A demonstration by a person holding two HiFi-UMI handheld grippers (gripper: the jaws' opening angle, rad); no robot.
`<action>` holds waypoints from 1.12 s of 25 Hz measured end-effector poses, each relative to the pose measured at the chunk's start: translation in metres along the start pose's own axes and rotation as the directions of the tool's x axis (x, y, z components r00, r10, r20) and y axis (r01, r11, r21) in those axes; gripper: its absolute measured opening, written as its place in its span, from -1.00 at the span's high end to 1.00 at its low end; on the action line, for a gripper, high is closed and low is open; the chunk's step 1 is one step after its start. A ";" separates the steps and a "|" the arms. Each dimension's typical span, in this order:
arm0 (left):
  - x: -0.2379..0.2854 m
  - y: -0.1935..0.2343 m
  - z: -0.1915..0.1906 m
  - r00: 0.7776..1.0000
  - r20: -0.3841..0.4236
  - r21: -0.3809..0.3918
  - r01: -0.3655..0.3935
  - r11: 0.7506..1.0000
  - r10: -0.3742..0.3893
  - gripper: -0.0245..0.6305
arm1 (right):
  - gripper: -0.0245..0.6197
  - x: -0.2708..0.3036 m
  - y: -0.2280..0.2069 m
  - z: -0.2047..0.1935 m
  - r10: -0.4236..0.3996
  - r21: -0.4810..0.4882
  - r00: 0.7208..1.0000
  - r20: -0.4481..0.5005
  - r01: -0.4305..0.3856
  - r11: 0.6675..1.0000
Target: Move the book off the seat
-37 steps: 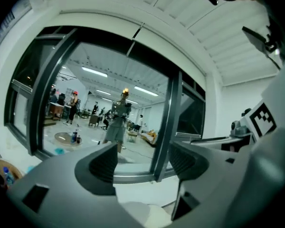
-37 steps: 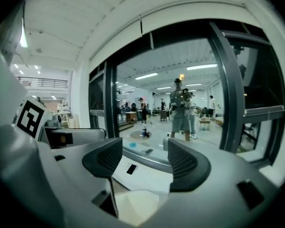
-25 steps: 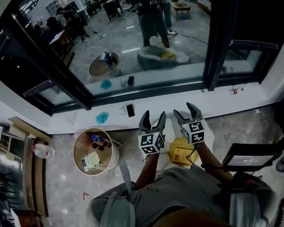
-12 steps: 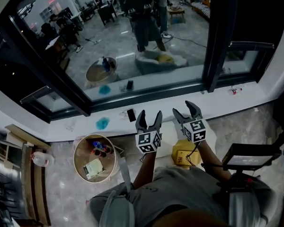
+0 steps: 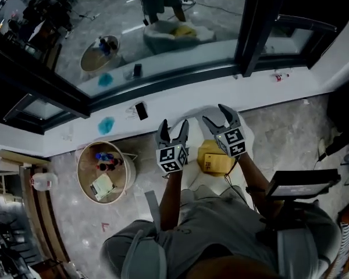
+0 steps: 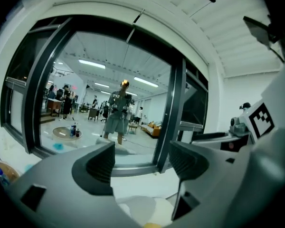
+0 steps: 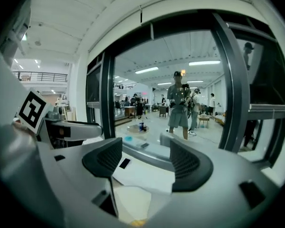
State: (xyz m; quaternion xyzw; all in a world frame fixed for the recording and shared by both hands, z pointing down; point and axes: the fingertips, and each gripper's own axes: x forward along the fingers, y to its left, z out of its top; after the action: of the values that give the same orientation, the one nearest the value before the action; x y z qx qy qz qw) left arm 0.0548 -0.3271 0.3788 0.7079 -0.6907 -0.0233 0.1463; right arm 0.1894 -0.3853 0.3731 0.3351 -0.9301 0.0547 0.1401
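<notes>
From overhead, the boxy yellow book (image 5: 213, 161) lies on the pale rounded seat (image 5: 193, 178) below the left hand-held gripper (image 5: 173, 128) and right hand-held gripper (image 5: 216, 116); a hasty swoop could knock it onto the glossy floor (image 5: 279, 129). Left gripper view: dark ribbed pads (image 6: 101, 164) spread wide, nothing between; right gripper view: likewise agape and empty

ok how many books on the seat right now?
1. A yellow book lies on the white seat, partly covered by the right claw in the head view. A second one under it could be hidden.
</notes>
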 end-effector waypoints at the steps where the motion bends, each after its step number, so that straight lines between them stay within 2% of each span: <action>1: 0.007 0.001 -0.017 1.000 -0.030 -0.011 -0.001 1.000 0.001 -0.13 | -0.04 0.008 -0.002 -0.019 0.010 -0.001 0.999 -0.033 -0.010 1.000; 7: 0.058 0.012 -0.127 0.989 -0.151 -0.059 -0.006 0.998 -0.003 -0.18 | -0.04 0.056 -0.022 -0.133 0.056 0.040 0.991 -0.122 -0.052 0.998; 10: 0.079 0.021 -0.189 0.981 -0.193 -0.114 -0.004 0.993 -0.018 -0.26 | -0.04 0.079 -0.037 -0.194 0.049 0.089 0.985 -0.164 -0.035 0.995; 17: 0.101 0.024 -0.342 0.942 -0.326 -0.129 0.039 0.991 -0.079 -0.32 | -0.05 0.093 -0.062 -0.346 0.026 0.147 0.952 -0.304 0.020 0.989; 23: 0.120 0.007 -0.467 0.891 -0.428 -0.124 0.111 0.986 -0.154 -0.33 | -0.05 0.093 -0.087 -0.473 -0.001 0.190 0.913 -0.408 0.086 0.978; 28: 0.127 0.013 -0.572 0.836 -0.522 -0.147 0.107 0.983 -0.169 -0.33 | -0.08 0.090 -0.089 -0.581 0.000 0.231 0.857 -0.515 0.139 0.963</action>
State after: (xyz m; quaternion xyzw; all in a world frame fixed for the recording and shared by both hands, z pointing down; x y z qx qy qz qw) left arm 0.1819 -0.3519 0.9508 0.7252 -0.5676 0.1245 0.3693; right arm 0.3102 -0.3952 0.9555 0.3575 -0.8315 0.2577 0.3381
